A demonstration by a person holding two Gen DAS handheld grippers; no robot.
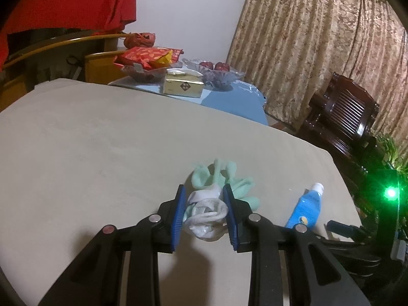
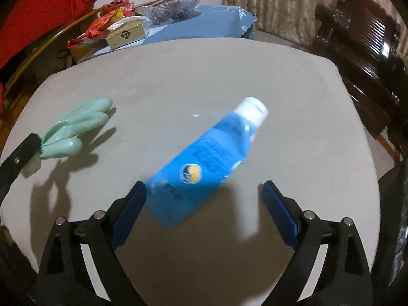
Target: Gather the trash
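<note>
My left gripper [image 1: 204, 191] is shut on a crumpled pale green and white glove [image 1: 211, 204], held just above the beige table [image 1: 89, 153]. The glove's green fingers [image 2: 74, 130] stick out past the left gripper in the right wrist view. A blue bottle with a white cap [image 2: 204, 163] lies on the table, cap pointing away; it also shows in the left wrist view [image 1: 306, 209]. My right gripper [image 2: 205, 187] is open, its jaws wide on either side of the bottle's base and not touching it.
A second table with a blue cover [image 1: 229, 99] stands behind, holding a gold box [image 1: 183, 85], red snack packets [image 1: 150, 56] and glass bowls of fruit [image 1: 216, 72]. A dark wooden chair [image 1: 341, 112] stands at the right by patterned curtains.
</note>
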